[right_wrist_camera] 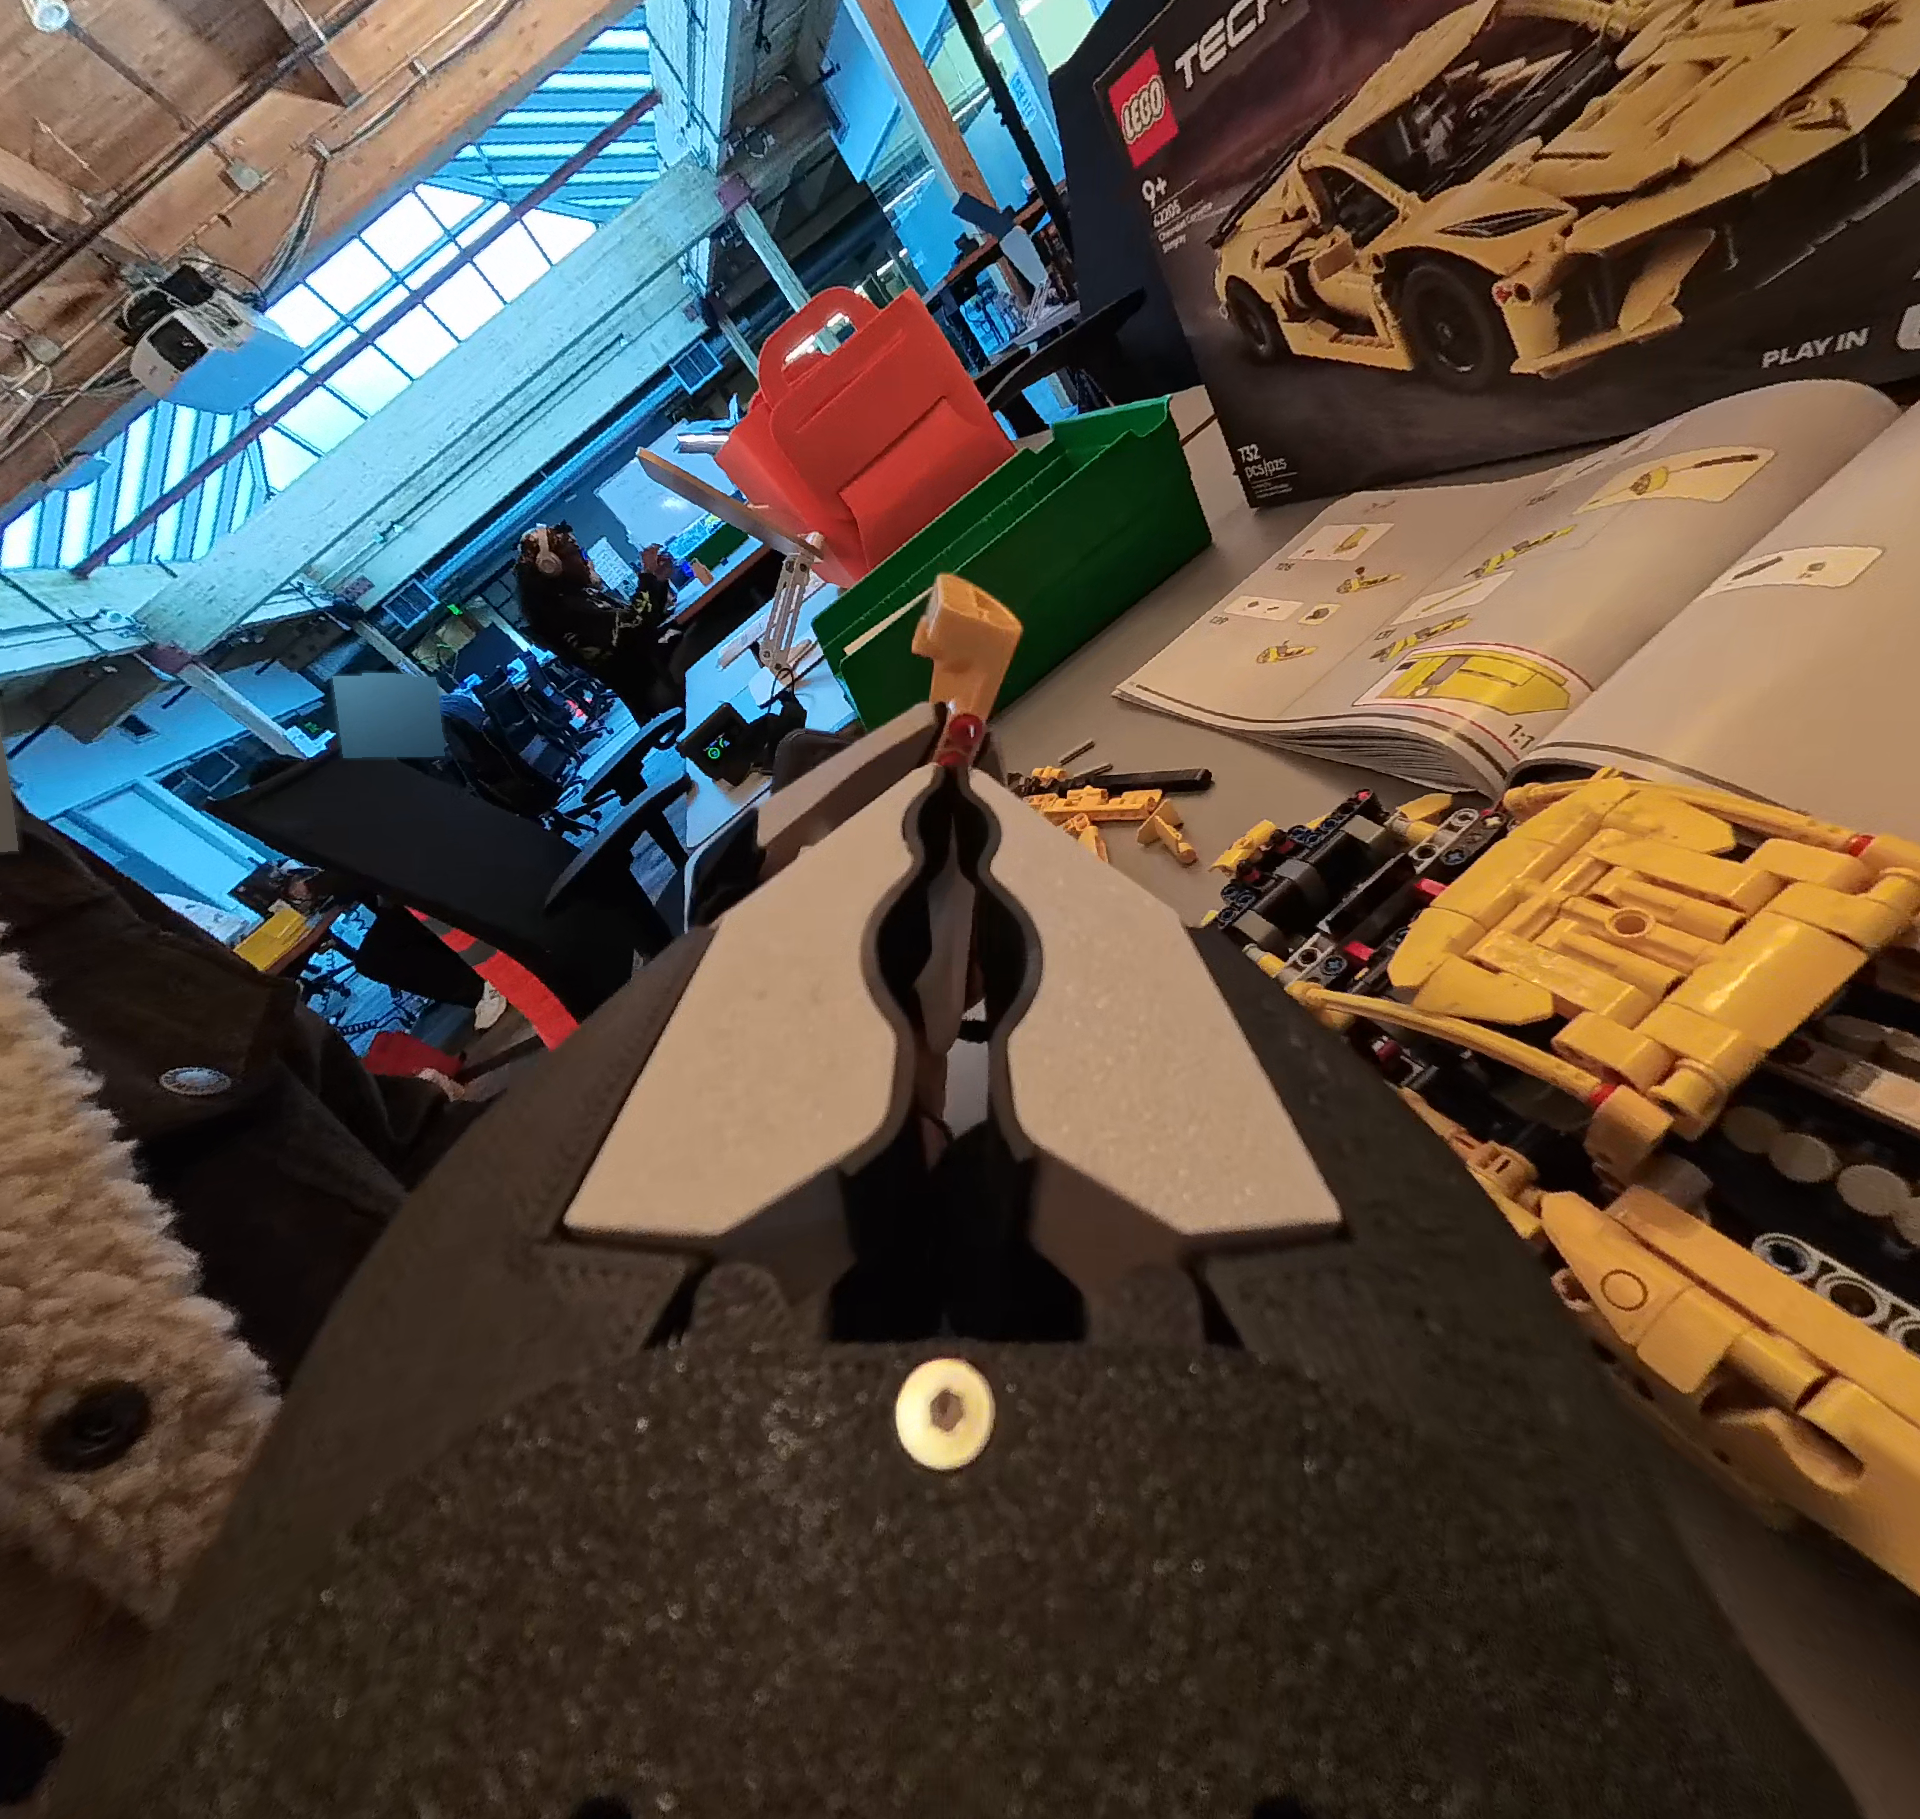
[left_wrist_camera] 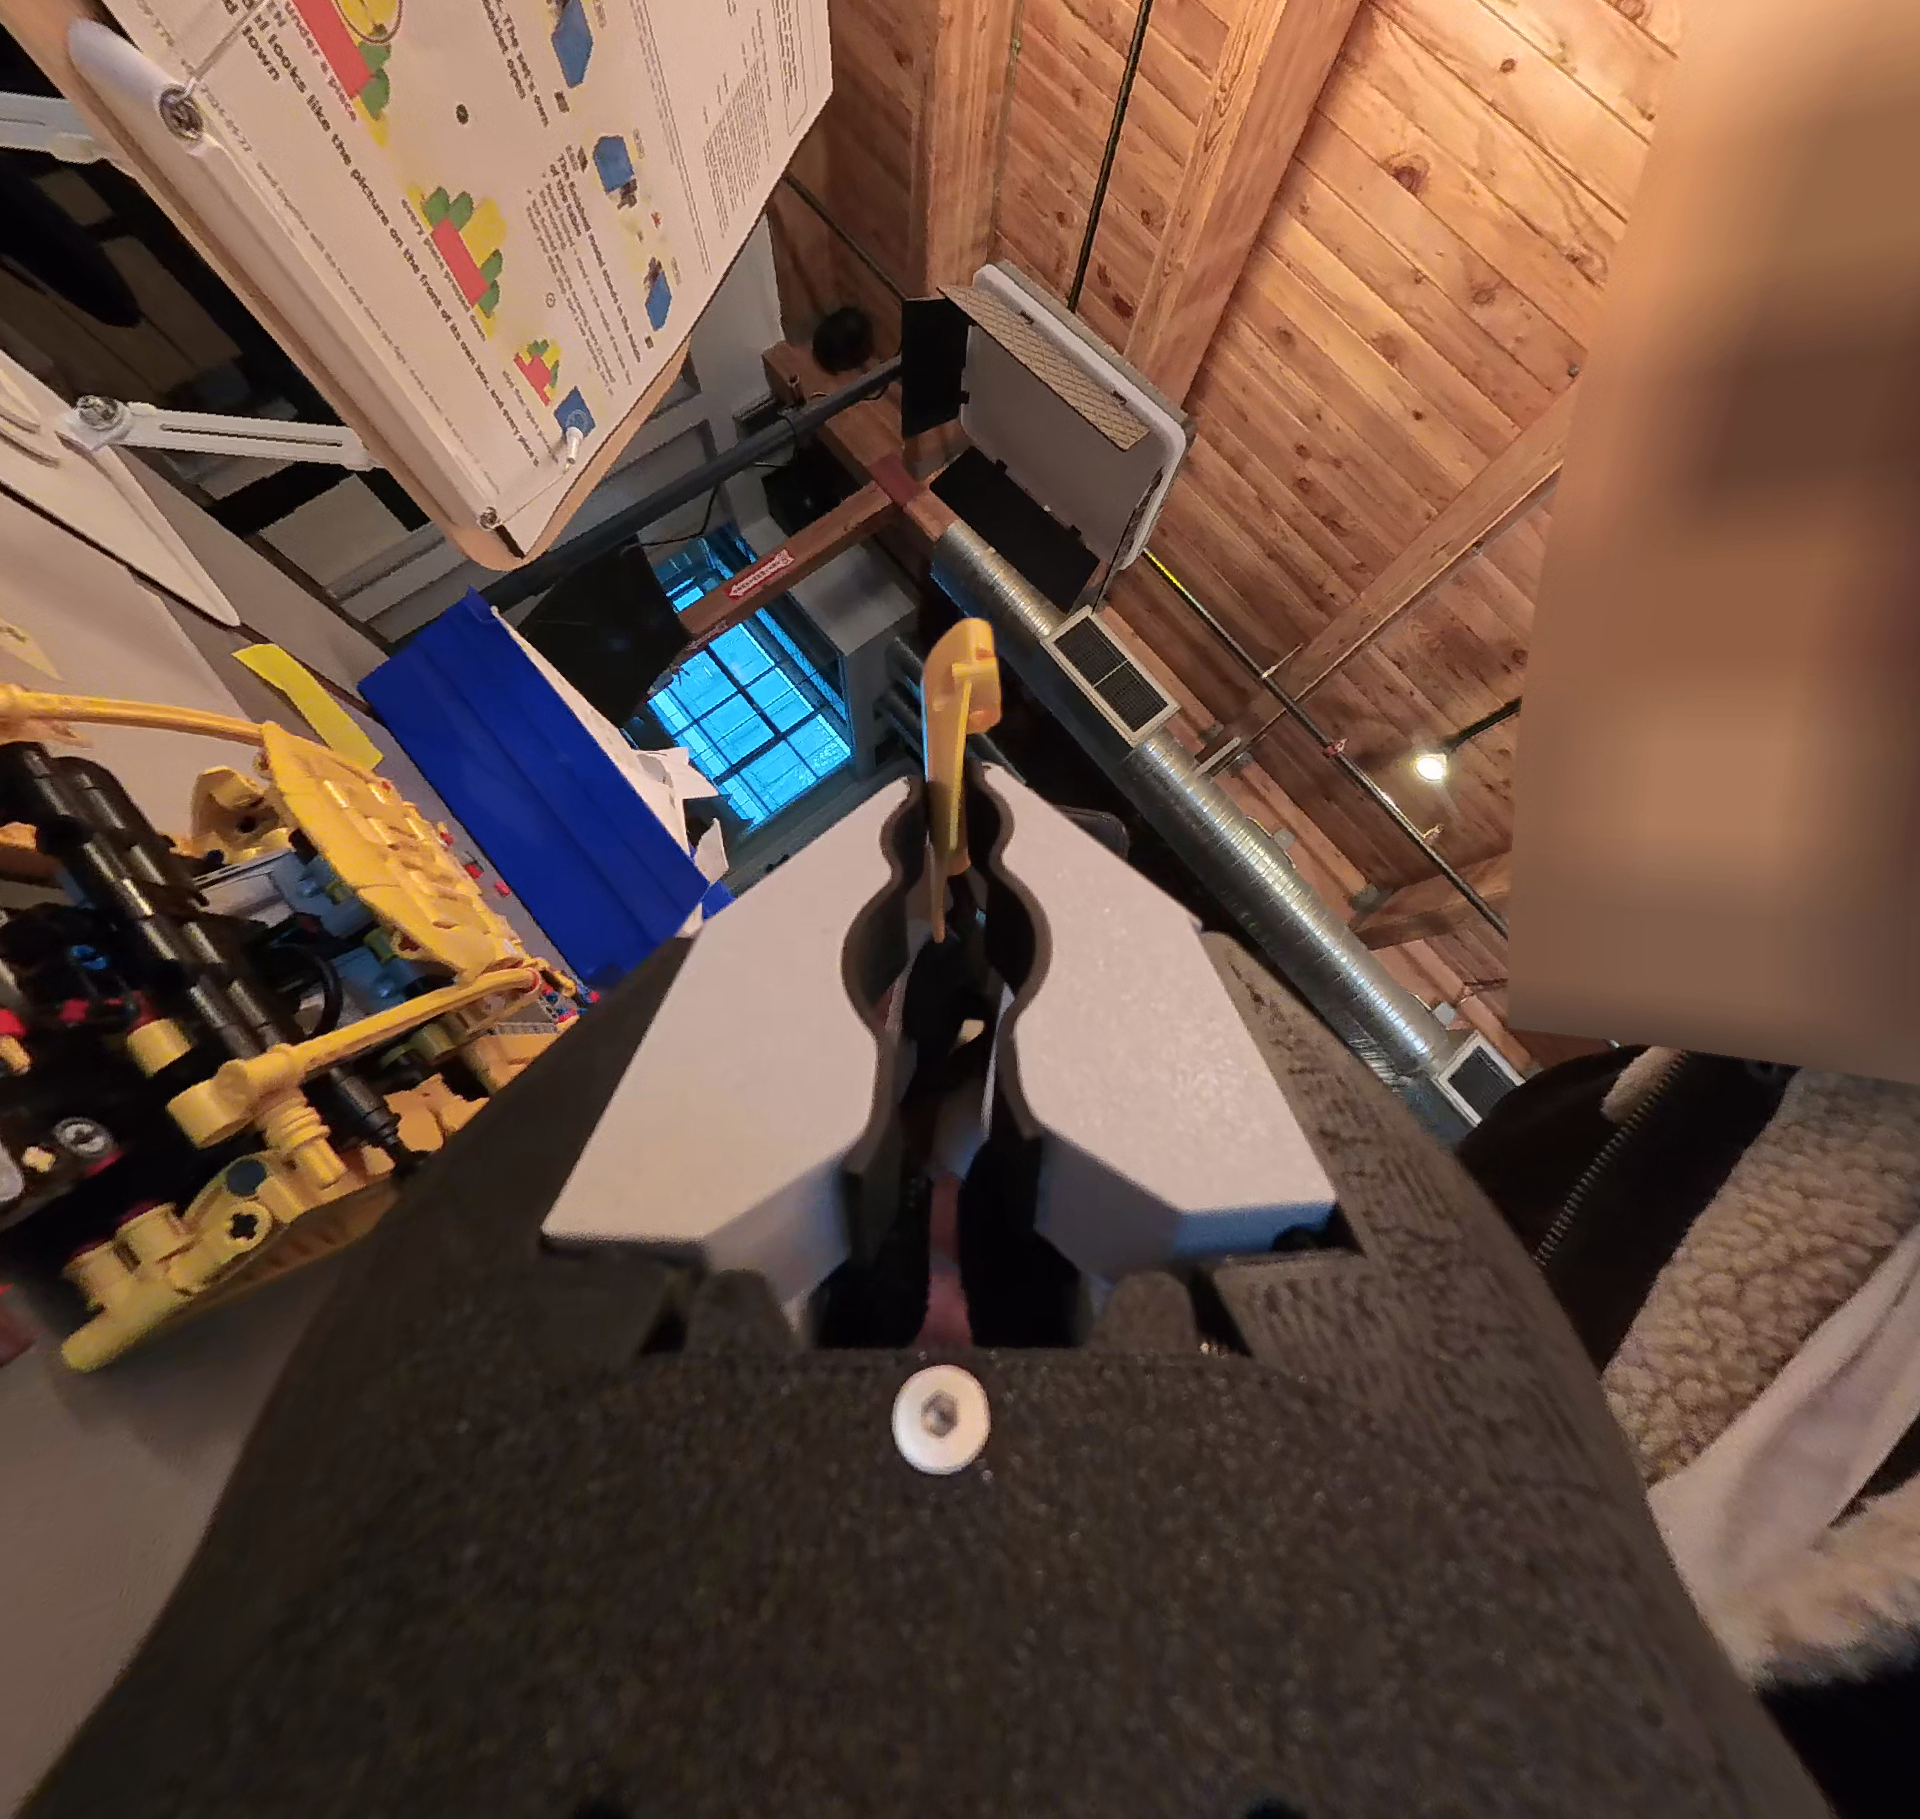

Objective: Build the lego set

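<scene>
In the left wrist view my left gripper (left_wrist_camera: 948, 819) points up towards the ceiling. It is shut on a thin yellow lego piece (left_wrist_camera: 956, 720) that sticks out past the fingertips. In the right wrist view my right gripper (right_wrist_camera: 951, 767) is shut on a small red pin (right_wrist_camera: 958, 735) at its very tip. The pin carries a yellow-orange lego connector (right_wrist_camera: 968, 639) that stands above the fingers. The part-built yellow lego car lies on the table to the right of the right gripper (right_wrist_camera: 1621, 948) and shows at the left of the left wrist view (left_wrist_camera: 312, 938). Neither gripper shows in the other's view.
An open instruction booklet (right_wrist_camera: 1538, 626) and the set's box (right_wrist_camera: 1507, 169) lie behind the car. Loose yellow and black parts (right_wrist_camera: 1117, 808) sit near a green bin (right_wrist_camera: 1039, 543) holding a red bag (right_wrist_camera: 862, 419). A blue bin (left_wrist_camera: 520, 761) and an instruction board (left_wrist_camera: 468, 159) show at left. My left and right fingertips are right by each other.
</scene>
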A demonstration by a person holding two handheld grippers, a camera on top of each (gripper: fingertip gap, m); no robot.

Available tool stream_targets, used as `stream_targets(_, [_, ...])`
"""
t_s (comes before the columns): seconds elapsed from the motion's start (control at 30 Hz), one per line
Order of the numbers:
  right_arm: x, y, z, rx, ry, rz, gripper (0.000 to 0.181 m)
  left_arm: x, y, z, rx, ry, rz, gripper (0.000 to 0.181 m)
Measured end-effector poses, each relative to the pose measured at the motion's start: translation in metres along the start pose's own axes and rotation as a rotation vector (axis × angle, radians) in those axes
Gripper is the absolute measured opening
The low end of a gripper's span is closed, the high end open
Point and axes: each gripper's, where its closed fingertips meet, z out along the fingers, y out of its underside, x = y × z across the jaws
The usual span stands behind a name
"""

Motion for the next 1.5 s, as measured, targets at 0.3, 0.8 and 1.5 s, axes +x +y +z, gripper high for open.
stream_targets(0.3, [0.009,0.001,-0.009,-0.049,0.049,-0.061,0.000,-0.004,0.002,0.000,-0.064,-0.017,-0.014,0.007])
stream_targets(0.8, [0.083,0.127,-0.122,-0.933,0.284,-0.603,0.013,-0.058,-0.051,-0.062,-0.307,-0.383,0.231,0.007])
stream_targets(1.5, [0.010,0.021,0.001,-0.190,0.031,-0.472,0.004,-0.051,0.048,-0.054,-0.792,-0.311,0.466,0.007])
